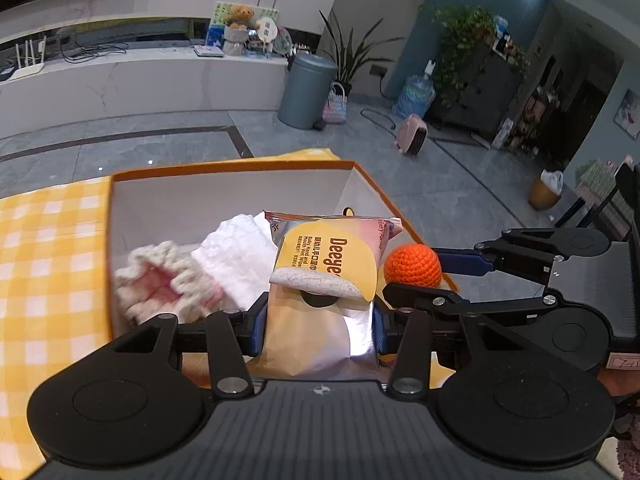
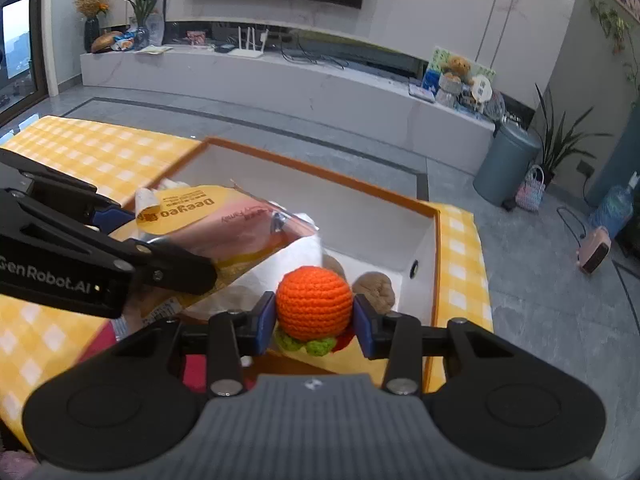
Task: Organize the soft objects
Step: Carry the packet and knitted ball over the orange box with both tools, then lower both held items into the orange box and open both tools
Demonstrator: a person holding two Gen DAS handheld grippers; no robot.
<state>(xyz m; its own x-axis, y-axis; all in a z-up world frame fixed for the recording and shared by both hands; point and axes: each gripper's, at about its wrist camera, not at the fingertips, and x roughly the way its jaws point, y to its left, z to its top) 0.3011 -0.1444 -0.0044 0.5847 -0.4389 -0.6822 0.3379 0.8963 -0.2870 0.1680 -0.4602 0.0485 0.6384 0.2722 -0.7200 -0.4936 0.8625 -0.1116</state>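
Note:
My left gripper [image 1: 318, 326] is shut on a yellow and pink wet-wipes pack [image 1: 326, 276], held over the near edge of an orange-rimmed white box [image 1: 224, 170]. The same pack [image 2: 208, 216] shows at the left of the right wrist view. My right gripper [image 2: 314, 322] is shut on an orange crocheted ball [image 2: 314, 298] with green leaves beneath, above the box's [image 2: 320, 178] near side. That ball [image 1: 412, 266] sits just right of the pack in the left wrist view. Inside the box lie a white cloth [image 1: 236, 256], a cream and pink knitted piece [image 1: 164, 284] and a brown soft lump [image 2: 376, 290].
The box stands on a yellow checked cloth [image 1: 48, 248] [image 2: 100, 148] covering the table. Beyond the table's far edge is grey floor with a grey bin [image 1: 306, 90], a woven bag [image 1: 334, 104] and a pink heater [image 1: 412, 140]. A long white TV bench [image 2: 280, 80] lines the wall.

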